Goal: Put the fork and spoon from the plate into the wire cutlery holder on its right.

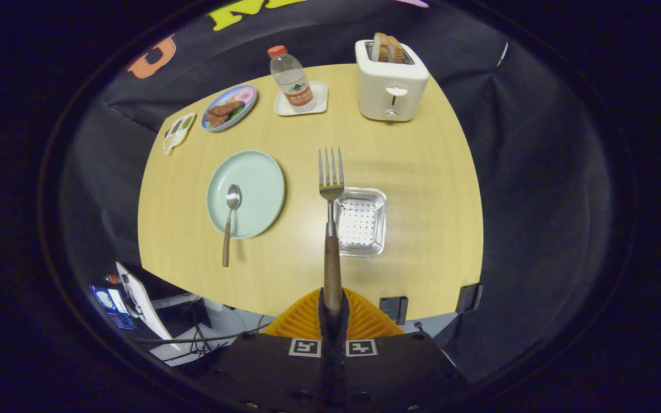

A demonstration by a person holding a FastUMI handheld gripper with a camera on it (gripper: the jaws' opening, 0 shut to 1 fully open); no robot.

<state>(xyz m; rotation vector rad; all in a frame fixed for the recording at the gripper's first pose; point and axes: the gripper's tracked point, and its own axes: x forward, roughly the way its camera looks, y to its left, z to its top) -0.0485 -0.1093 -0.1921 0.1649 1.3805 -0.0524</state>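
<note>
My gripper (332, 312) is shut on the brown wooden handle of the fork (330, 195), which sticks straight out ahead of the orange fingers (299, 321), high above the table. The fork's tines point away from me, and its head overlaps the left rim of the wire cutlery holder (360, 221) below. To the left of the holder lies the pale green plate (245, 193). The spoon (229, 221) rests on that plate, bowl up, its wooden handle hanging over the near rim onto the table.
On the round wooden table (422, 172) stand a white toaster (391, 77) with bread at the back, a water bottle (291, 79) on a white coaster, a blue plate of food (229, 107) and a small white dish (178, 132). Cables and devices lie below the table's near-left edge.
</note>
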